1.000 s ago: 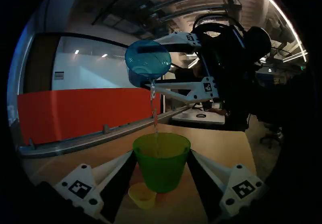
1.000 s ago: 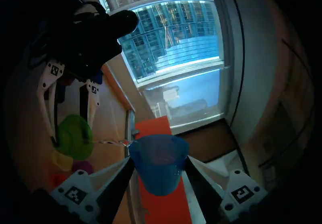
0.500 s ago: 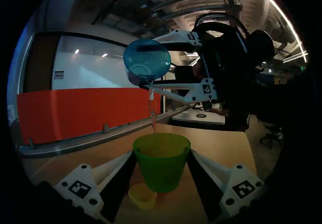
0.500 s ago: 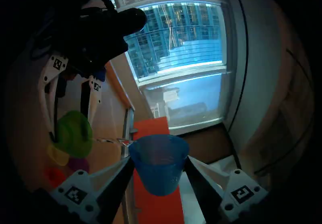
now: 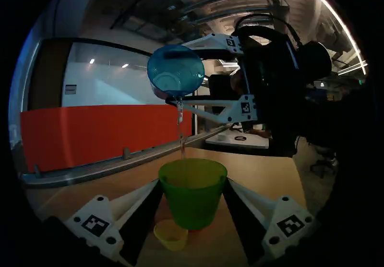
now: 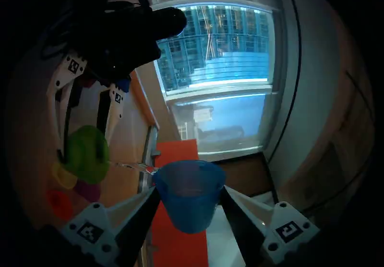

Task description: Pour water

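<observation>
Blue cup (image 5: 175,77), tipped and pinched between the right gripper's (image 6: 189,190) fingers, is trickling a thin stream of water (image 5: 180,118) into the green cup (image 5: 193,197) directly below. The left gripper (image 5: 192,183) is clamping that green cup upright over the wooden table (image 5: 269,171), a small yellow cup (image 5: 170,233) showing beneath.

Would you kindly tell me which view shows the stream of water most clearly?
The left gripper view: the water stream falls from the tilted blue cup into the green cup, seen full length. The right gripper view shows it as a thin, faint thread off the blue cup's rim.
</observation>
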Demonstrator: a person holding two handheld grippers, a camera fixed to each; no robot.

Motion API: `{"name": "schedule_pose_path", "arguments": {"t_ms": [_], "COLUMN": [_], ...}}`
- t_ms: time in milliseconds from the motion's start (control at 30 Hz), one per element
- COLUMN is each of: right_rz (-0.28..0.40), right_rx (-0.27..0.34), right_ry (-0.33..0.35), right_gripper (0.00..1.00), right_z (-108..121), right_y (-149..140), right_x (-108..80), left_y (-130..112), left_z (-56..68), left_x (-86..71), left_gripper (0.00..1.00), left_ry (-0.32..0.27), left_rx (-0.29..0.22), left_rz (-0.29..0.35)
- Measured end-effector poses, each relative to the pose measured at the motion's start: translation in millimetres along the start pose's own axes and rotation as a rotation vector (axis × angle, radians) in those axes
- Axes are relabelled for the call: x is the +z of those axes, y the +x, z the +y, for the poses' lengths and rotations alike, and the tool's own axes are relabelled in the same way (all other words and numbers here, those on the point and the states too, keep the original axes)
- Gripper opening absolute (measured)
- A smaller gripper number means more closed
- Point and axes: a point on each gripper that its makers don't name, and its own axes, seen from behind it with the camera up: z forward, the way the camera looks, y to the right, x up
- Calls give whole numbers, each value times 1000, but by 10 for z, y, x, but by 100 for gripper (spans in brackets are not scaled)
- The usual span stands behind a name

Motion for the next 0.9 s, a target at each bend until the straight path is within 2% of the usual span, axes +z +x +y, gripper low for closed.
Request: {"name": "schedule_pose_path", "arguments": {"t_ms": [900], "right_rz": [8], "right_rx": [-166], "right_ry": [-19], "right_gripper": [87], "right_z": [4], "right_y": [107], "right_x": [56], "left_y": [-18], "left_z": [-50], "left_x": [17], "left_gripper": [85], "left_ry": [12], "left_rx": [-2], "left_rz": [-2]}}
